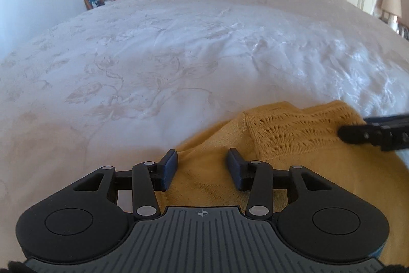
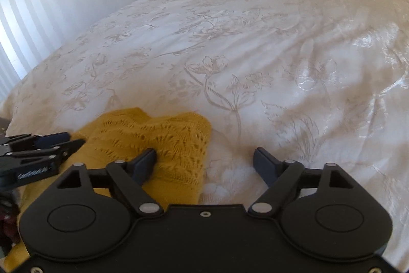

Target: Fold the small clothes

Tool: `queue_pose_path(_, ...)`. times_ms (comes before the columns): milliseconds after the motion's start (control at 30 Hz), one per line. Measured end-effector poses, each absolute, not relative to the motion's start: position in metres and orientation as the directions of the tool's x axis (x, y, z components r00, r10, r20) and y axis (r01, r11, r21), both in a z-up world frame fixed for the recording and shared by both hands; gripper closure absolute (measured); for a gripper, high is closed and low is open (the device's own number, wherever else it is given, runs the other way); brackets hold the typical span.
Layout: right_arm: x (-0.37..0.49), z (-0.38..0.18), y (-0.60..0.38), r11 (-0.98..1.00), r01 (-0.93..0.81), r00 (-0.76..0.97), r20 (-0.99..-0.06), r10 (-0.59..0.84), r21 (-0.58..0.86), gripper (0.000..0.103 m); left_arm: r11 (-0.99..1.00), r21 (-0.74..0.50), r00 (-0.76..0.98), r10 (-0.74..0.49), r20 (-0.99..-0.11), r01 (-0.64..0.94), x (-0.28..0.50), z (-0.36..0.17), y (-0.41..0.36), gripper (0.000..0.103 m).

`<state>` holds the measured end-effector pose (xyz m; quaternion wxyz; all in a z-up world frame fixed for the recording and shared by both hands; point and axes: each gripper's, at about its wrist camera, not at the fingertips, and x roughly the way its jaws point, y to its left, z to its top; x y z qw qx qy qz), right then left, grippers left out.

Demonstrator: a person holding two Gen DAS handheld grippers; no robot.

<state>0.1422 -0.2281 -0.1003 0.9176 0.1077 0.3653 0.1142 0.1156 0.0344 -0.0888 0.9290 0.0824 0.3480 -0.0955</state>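
The left tool [image 1: 202, 168] points forward and downward, its two dark blue pads [image 1: 170, 165] standing partly apart with a clear gap between them and nothing pinched. Its black linkage arms splay outward from the ribbed grey body. Seen from the right wrist camera, this same tool enters from the left edge, lying nearly level across the frame, its fingers a little apart.

The right tool [image 2: 205, 165] likewise tilts downward, its jaws spread wide, wider than the left one's, with nothing clamped between the pads [image 2: 145, 163]. From the left wrist camera, only its black finger ends reach in from the right edge, slightly blurred
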Motion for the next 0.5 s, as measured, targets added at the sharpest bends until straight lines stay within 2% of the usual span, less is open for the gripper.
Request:
queue_pose_path(133, 0.15, -0.1, -0.231, 0.949, -0.125, 0.711, -0.641, 0.289, 0.29, 0.013, 0.974, 0.043, 0.736, -0.14, -0.662, 0.223, 0.112, -0.089, 0.043, 0.06)
queue_pose_path(333, 0.149, -0.087, -0.236, 0.943, -0.13, 0.72, -0.624, 0.303, 0.308, 0.014, 0.968, 0.004, 0.735, -0.187, -0.652, 0.249, 0.114, -0.074, 0.046, 0.061)
queue_pose_path(500, 0.115, -0.066, -0.229, 0.935, -0.201, 0.712, -0.611, 0.345, 0.294, 0.014, 0.947, -0.004, 0.726, -0.248, -0.642, 0.32, 0.074, -0.059, 0.047, 0.061)
